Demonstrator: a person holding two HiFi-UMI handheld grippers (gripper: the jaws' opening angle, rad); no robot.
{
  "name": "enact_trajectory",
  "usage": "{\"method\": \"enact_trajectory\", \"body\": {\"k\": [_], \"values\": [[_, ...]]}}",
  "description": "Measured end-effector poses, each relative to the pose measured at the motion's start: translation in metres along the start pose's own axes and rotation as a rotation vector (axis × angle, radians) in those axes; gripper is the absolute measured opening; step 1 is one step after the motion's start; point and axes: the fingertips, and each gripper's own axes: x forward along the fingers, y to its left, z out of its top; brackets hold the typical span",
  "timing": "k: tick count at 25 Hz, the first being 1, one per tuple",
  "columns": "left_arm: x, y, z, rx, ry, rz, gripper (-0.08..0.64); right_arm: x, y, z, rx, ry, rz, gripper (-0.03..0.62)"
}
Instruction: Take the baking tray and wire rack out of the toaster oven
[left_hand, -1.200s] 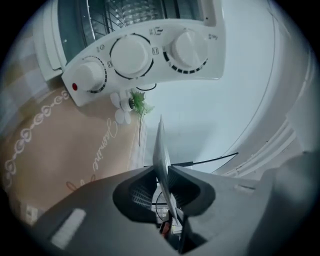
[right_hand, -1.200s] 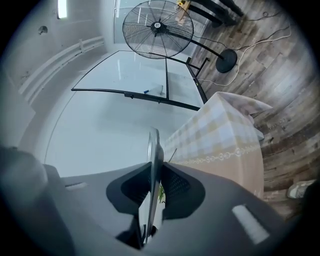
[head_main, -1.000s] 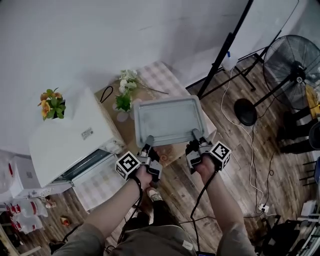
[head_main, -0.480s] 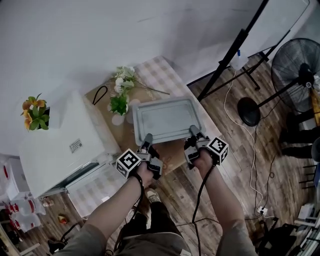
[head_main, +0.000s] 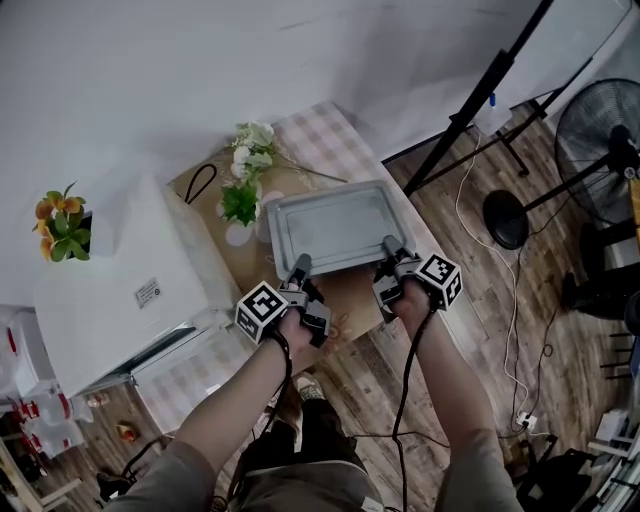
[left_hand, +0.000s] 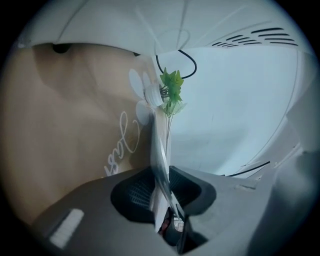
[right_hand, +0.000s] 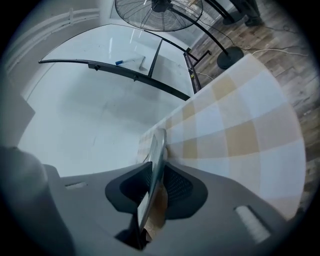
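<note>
The left tongs (head_main: 300, 263) and the right tongs (head_main: 390, 245) were both clamped on the near rim of the baking tray (head_main: 335, 230), one by each near corner. In the left gripper view the jaws of the left tongs (left_hand: 161, 187) pressed on the thin metal edge of the tray (left_hand: 159, 150). In the right gripper view the right tongs (right_hand: 157, 186) pinched the same rim (right_hand: 156, 152) edge-on.

The tray was outside the toaster oven (head_main: 130, 280), lying flat and empty over the near right part of the table (head_main: 320, 140), above its brown mat (head_main: 345, 305) and checked cloth (right_hand: 235, 135). Whether it touched the table could not be told.

The oven stood at the table's left edge, with a pot of orange flowers (head_main: 58, 225) on top. A vase of white flowers (head_main: 245, 170) stood near the table's far edge, just beside the tray's far left corner. A fan (head_main: 600, 130) stood on the wooden floor, well apart to the right.
</note>
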Motion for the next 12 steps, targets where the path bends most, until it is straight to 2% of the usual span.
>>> {"method": "enact_trajectory", "body": {"k": [4,7,9,12], "values": [[0.007,0.005,0.000,-0.037,0.004,0.020,0.095,0.010,-0.004,0.007,-0.045,-0.002,-0.068,0.083],[0.013,0.000,-0.002,-0.056,0.026,0.012,0.153,0.015,-0.005,0.009,-0.087,0.001,-0.099,0.089],[0.015,-0.002,-0.004,-0.047,0.044,0.015,0.203,0.016,-0.001,0.007,-0.120,0.013,-0.099,0.147],[0.012,-0.001,-0.005,-0.057,0.043,0.051,0.238,0.014,0.008,-0.001,-0.176,0.045,-0.107,0.263]]}}
